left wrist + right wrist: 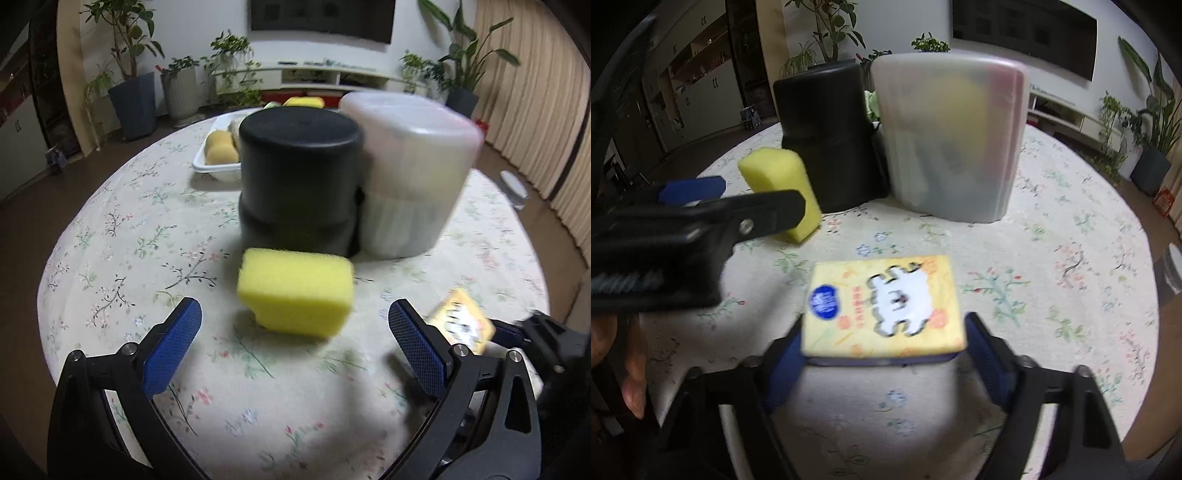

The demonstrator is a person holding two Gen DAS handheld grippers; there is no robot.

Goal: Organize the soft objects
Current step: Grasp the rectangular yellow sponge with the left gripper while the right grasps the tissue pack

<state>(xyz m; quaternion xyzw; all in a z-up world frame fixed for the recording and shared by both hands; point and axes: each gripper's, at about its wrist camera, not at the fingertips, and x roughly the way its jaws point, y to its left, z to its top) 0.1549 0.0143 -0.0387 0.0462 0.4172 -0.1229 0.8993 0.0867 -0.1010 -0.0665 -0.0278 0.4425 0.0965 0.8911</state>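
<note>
At a round table under a floral cloth (1052,206), the right gripper (882,354) clamps a flat yellow tissue packet printed with a white dog (886,302) for sorting, while the left gripper (295,332), jaws wide, lines up on a yellow foam sponge block (295,291) lying just before the black cylindrical bin (299,177).

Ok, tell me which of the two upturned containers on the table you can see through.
The white plastic container, right of the opaque black container; yellow and dark shapes show faintly through its wall.

ahead: black canister (299,181), clear tub (413,173) block | tablecloth (122,236) left free
</note>
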